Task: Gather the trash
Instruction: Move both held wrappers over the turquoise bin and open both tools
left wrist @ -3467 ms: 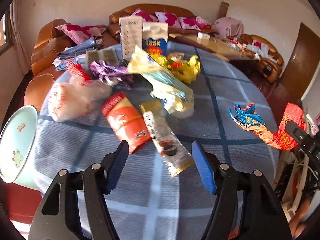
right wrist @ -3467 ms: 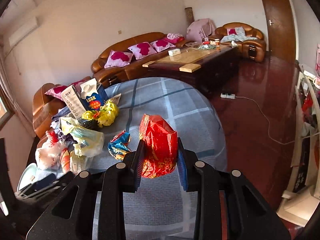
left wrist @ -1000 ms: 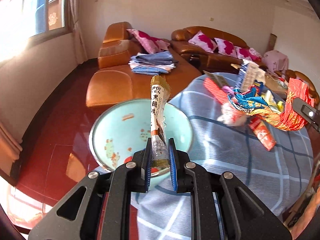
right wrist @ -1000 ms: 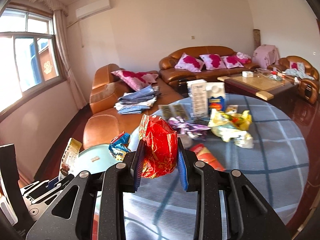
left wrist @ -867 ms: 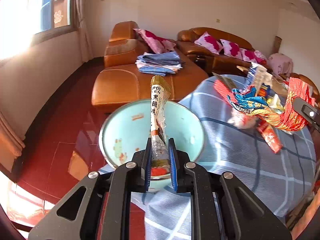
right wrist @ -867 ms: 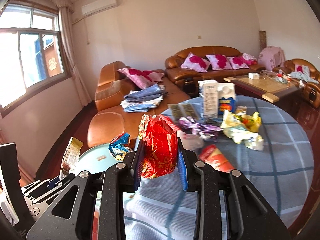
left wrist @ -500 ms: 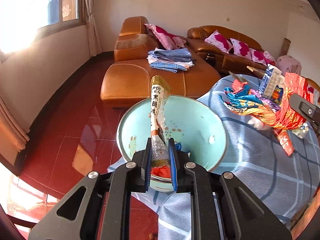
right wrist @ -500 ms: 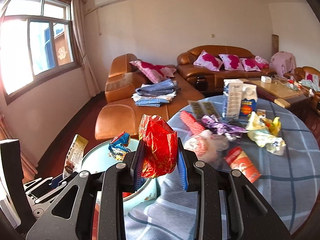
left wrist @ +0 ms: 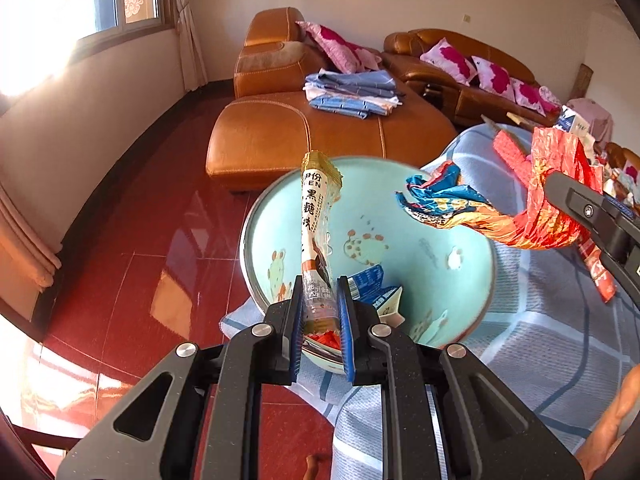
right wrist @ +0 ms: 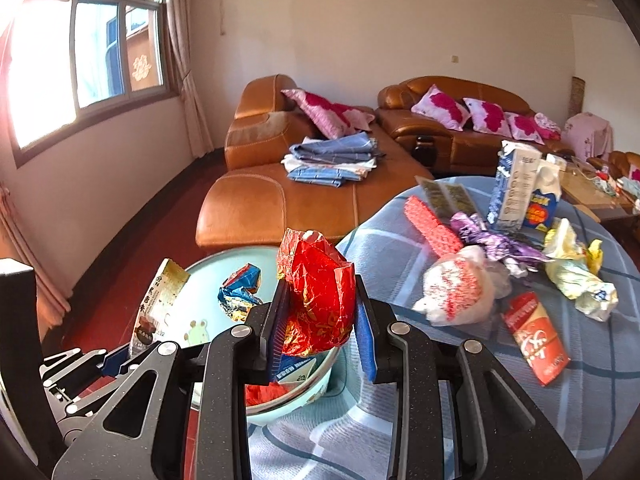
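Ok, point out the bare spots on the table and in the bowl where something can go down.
Free: the tablecloth in front of the red flat packet, and the bowl's far inner wall. Crowded: the stretch from the white plastic bag back to the milk cartons; the bowl's bottom already holds wrappers.

Both grippers are black speckled plastic with silver round screws. The left gripper has blue ribbed pads (the right gripper too).

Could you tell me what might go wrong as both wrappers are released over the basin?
The teal basin seems to overhang the table edge, so a bump from either gripper could tip it. The long wrapper in the left gripper stands tall and might topple outside the rim.
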A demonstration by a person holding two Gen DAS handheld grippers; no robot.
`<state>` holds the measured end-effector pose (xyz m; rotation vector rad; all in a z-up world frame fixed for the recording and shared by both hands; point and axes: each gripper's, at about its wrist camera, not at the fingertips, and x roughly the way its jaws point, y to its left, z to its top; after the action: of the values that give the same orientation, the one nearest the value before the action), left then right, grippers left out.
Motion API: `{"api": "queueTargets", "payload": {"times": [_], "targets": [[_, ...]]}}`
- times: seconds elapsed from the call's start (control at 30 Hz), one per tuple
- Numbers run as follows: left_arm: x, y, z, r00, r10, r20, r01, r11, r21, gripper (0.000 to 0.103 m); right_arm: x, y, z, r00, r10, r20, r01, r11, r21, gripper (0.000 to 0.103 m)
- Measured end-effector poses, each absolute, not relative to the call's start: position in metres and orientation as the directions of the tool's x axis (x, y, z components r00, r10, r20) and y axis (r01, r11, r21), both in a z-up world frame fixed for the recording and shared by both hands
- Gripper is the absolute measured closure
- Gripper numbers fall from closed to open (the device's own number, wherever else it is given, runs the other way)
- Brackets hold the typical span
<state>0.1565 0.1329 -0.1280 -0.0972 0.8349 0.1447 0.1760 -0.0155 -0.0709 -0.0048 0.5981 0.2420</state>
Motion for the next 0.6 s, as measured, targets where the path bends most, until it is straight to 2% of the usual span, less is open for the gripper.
{"api": "queueTargets", "payload": {"times": [0.2, 0.3, 0.37, 0.5, 0.53, 0.6], "targets": [[0.168, 0.135, -0.138, 0.637, 0.096, -0.765, -0.172, 0.985, -0.02, 0.084, 0.192, -0.008, -0.086, 0.752, 0.296, -0.589, -0.293, 0.95, 0.104, 0.065], [0.172, 0.137, -0.143, 0.625, 0.103, -0.774, -0.183, 0.983, -0.017, 0.072, 0.199, -0.009, -0.091, 0.736, 0.314, -0.599, -0.299, 0.946, 0.128, 0.063], [0.172, 0.137, -0.143, 0.624, 0.116, -0.773, -0.192, 0.981, -0.007, 0.058, 0.2, -0.014, -0.091, 0.735, 0.318, -0.598, -0.288, 0.946, 0.149, 0.063], [0.171, 0.133, -0.141, 0.634, 0.141, -0.761, -0.196, 0.98, 0.019, 0.049, 0.196, -0.025, -0.085, 0.751, 0.313, -0.581, -0.26, 0.949, 0.176, 0.063], [0.171, 0.132, -0.14, 0.637, 0.139, -0.758, -0.195, 0.981, 0.016, 0.045, 0.194, -0.029, -0.083, 0.758, 0.312, -0.573, -0.254, 0.95, 0.181, 0.061], [0.169, 0.129, -0.137, 0.642, 0.143, -0.753, -0.197, 0.98, 0.019, 0.036, 0.19, -0.034, -0.08, 0.77, 0.305, -0.56, -0.246, 0.952, 0.181, 0.051]]}}
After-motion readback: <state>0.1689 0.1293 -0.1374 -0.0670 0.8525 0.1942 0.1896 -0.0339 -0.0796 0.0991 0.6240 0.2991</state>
